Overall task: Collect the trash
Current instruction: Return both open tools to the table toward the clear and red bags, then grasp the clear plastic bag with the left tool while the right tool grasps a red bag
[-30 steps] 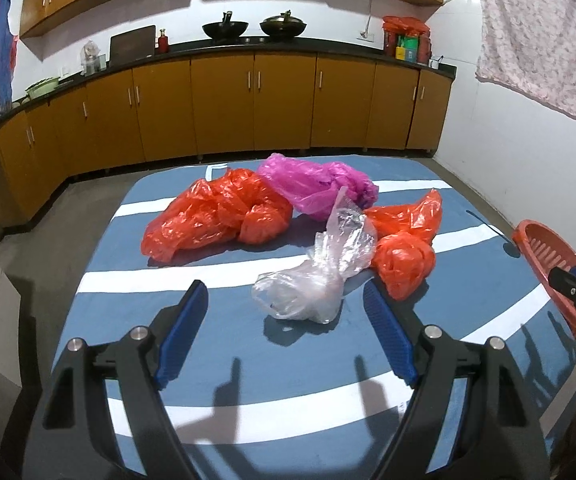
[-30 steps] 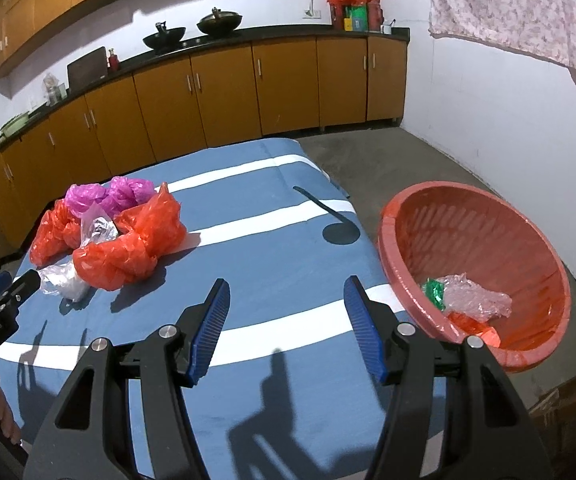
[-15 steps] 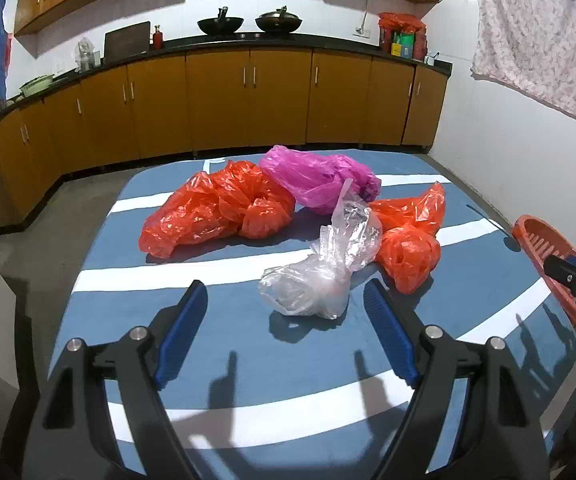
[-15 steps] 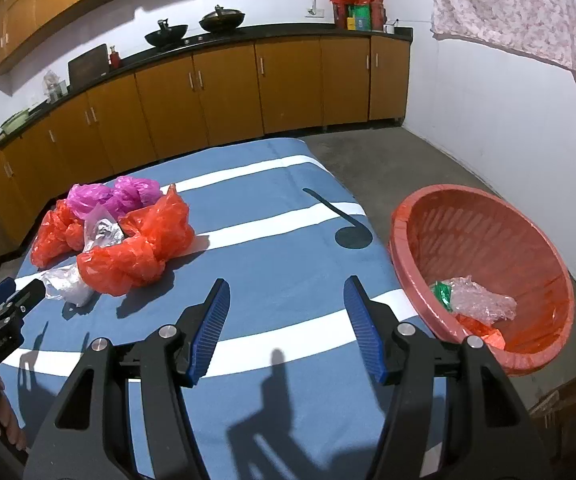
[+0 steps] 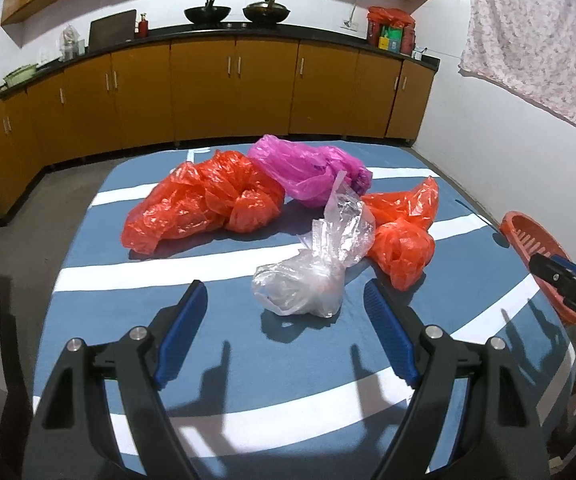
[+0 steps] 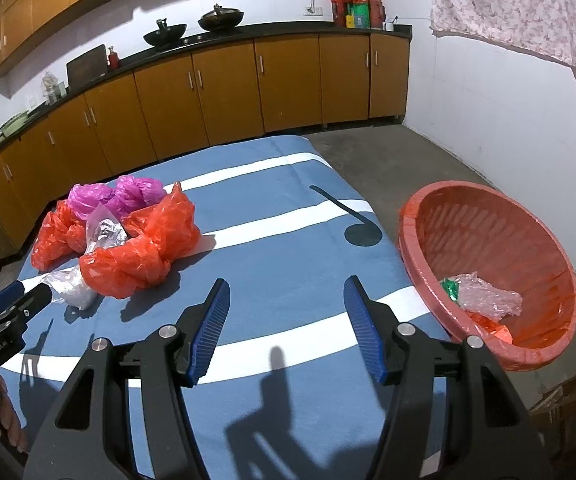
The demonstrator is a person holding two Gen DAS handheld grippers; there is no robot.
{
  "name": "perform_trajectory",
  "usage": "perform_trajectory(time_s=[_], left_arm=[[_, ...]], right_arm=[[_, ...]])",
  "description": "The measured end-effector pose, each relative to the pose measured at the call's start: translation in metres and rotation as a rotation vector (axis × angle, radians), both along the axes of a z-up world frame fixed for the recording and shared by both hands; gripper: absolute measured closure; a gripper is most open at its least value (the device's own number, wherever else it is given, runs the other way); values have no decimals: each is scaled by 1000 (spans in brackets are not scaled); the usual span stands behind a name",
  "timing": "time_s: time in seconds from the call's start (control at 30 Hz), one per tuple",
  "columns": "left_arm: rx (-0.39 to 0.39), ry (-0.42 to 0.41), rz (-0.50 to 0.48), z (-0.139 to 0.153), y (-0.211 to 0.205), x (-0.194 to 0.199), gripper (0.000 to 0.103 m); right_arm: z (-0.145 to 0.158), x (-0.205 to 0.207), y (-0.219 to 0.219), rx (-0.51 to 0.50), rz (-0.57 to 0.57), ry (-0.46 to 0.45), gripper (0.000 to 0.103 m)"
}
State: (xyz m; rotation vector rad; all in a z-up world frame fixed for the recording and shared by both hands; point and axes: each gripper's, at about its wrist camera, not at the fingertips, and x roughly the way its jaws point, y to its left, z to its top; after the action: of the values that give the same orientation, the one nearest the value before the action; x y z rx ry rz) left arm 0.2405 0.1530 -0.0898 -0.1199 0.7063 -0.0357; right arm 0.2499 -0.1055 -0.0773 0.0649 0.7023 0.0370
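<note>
Several crumpled plastic bags lie on the blue striped table (image 5: 248, 360). A clear bag (image 5: 312, 272) is nearest, with a small orange bag (image 5: 404, 240) to its right, a large orange bag (image 5: 204, 204) to the left and a magenta bag (image 5: 304, 168) behind. My left gripper (image 5: 286, 300) is open and empty, its tips just short of the clear bag. My right gripper (image 6: 286, 300) is open and empty over the table's right part. The red basket (image 6: 496, 240) stands on the floor right of the table and holds clear and orange scraps (image 6: 484, 300).
Orange kitchen cabinets (image 5: 228, 92) line the far wall, with pans on the counter. A floral cloth (image 5: 536, 40) hangs on the white wall at the right. Concrete floor (image 6: 388, 152) lies between table and cabinets. The left gripper shows at the left edge of the right wrist view (image 6: 12, 304).
My left gripper has shifted a little left, so the bags sit further right in its view. My right gripper has drifted slightly back and right. Both stay open.
</note>
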Motion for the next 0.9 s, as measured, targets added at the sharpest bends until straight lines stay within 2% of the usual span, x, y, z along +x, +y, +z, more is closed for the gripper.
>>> perform_trajectory(time_s=[0.3,0.47,0.57,0.7,0.83,0.9], left_arm=[[19,31,-40,-7,-9,25,28],[15,79,-58,-17,-13,46,32],[1,116,-66,-24,-14,58,38],[-23,153,-69,-32,-11,68,53],[-34,144,-69,-31,-8,65,65],[-35,136,-69,-29,-4,60,68]], right_arm=[[-4,5,4,-1,-4,11,43],[-4,8,6,0,-1,12,43],[-3,10,9,-1,5,8,43],[0,14,16,-3,20,4,43],[2,19,27,1,49,3,43],[4,23,35,8,68,5,43]])
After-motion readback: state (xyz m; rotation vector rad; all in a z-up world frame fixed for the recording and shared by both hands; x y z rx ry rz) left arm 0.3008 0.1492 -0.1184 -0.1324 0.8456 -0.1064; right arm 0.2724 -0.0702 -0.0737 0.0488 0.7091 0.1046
